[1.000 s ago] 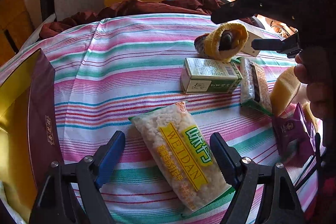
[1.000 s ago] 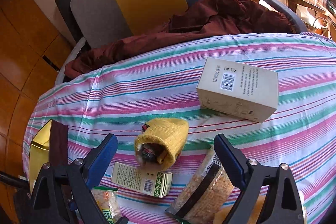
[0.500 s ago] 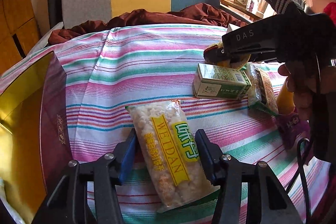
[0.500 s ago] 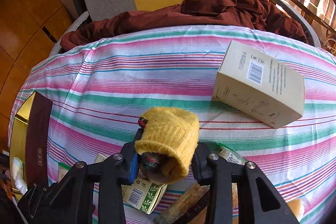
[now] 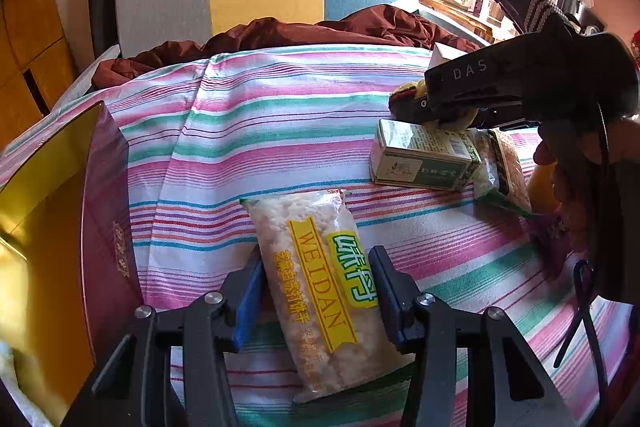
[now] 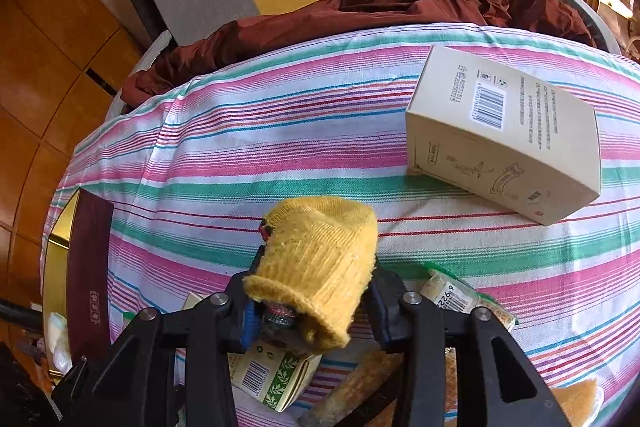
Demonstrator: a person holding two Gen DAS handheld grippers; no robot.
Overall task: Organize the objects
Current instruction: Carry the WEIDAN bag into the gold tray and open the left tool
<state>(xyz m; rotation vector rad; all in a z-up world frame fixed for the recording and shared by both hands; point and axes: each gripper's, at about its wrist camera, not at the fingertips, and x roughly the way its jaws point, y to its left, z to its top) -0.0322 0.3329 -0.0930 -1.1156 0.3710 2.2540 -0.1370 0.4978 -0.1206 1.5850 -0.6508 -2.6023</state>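
Note:
My left gripper (image 5: 318,287) is shut on a clear snack bag (image 5: 320,279) with a yellow "WEIDAN" label, which lies on the striped tablecloth (image 5: 260,131). My right gripper (image 6: 314,301) is shut on a rolled yellow knitted sock (image 6: 320,259) and holds it above a green and white carton (image 6: 272,375). The right gripper's body shows in the left wrist view (image 5: 520,83), over the same carton (image 5: 424,159). A beige box (image 6: 508,135) lies to the right of the sock.
An open gold and maroon gift box (image 5: 60,227) stands at the table's left edge. A grain bar packet (image 5: 504,171) and a purple wrapper (image 5: 552,243) lie at the right. A dark red cloth (image 6: 400,3) is heaped on the chair behind the table.
Both grippers have closed: the left on the snack bag, the right on the yellow sock. The right gripper has lifted the sock a little above the carton.

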